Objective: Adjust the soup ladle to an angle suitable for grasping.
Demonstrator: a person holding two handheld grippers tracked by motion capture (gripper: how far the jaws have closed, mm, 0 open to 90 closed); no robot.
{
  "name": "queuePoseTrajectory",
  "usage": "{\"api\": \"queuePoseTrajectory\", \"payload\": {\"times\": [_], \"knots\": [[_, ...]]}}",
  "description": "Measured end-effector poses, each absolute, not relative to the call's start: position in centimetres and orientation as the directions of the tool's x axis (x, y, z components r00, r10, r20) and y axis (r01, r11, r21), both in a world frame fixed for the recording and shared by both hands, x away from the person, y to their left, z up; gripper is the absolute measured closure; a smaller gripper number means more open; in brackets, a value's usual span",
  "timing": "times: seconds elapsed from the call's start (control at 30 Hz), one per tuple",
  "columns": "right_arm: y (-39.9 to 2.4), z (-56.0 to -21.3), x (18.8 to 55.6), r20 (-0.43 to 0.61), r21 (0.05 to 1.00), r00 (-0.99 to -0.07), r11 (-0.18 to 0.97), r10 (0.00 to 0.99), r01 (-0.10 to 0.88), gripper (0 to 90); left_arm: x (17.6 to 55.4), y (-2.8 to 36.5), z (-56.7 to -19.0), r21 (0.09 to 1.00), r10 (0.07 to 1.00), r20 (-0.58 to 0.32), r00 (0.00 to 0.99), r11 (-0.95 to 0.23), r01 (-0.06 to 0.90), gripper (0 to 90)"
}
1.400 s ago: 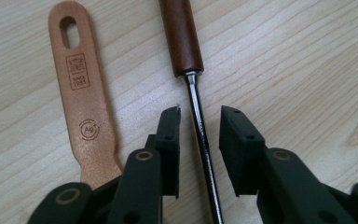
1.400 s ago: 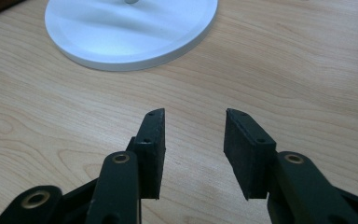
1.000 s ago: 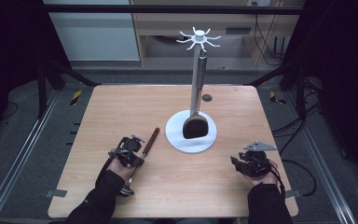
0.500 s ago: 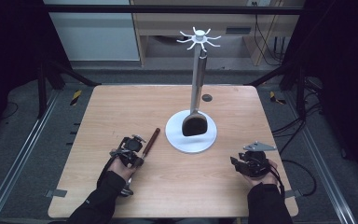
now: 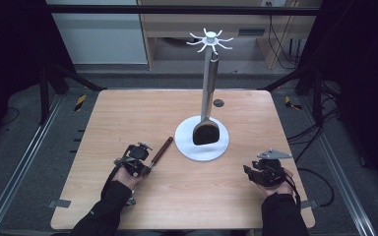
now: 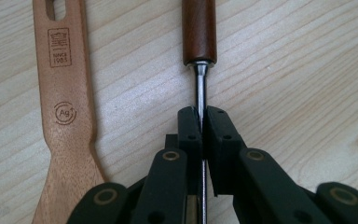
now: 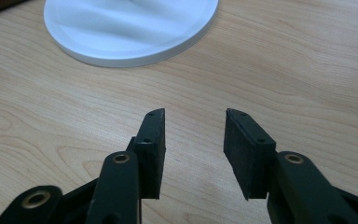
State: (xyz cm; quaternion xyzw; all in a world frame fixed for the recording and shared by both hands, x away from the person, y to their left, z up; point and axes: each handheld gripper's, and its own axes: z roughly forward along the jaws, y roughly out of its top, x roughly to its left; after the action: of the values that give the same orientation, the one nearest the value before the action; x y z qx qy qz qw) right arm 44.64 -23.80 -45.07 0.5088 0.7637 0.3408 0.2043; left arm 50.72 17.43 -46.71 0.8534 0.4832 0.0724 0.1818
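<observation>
Our left gripper point(image 6: 200, 123) has just closed its fingers on the thin steel shank of the dark wooden-handled utensil point(image 6: 198, 32) lying on the counter point(image 5: 128, 118). The shank could twist or slip when lifted. Our right gripper point(image 7: 193, 140) rests, fingers apart and empty.

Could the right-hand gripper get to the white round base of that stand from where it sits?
Probably yes. The right gripper has its jaws open with nothing between them, and bare table lies between it and the white stand base. The left gripper is busy, clamped on a wooden-handled utensil's metal shaft.
</observation>
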Motion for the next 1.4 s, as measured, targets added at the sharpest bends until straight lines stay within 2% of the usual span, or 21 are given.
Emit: {"api": "queuePoseTrajectory", "payload": {"times": [0.87,1.4], "knots": [[-23.9,-45.0,44.6,0.037,0.733,-0.398,0.245,0.917,0.634,59.1,48.9,19.5,-43.9,0.484,0.822,-0.051,0.567,-0.477,0.734,84.9],[-24.0,-45.0,44.6,0.037,0.734,-0.394,0.242,0.919,0.634,59.2,47.0,20.7,-39.8,0.664,0.816,-0.045,0.576,-0.407,0.628,84.9]]}}
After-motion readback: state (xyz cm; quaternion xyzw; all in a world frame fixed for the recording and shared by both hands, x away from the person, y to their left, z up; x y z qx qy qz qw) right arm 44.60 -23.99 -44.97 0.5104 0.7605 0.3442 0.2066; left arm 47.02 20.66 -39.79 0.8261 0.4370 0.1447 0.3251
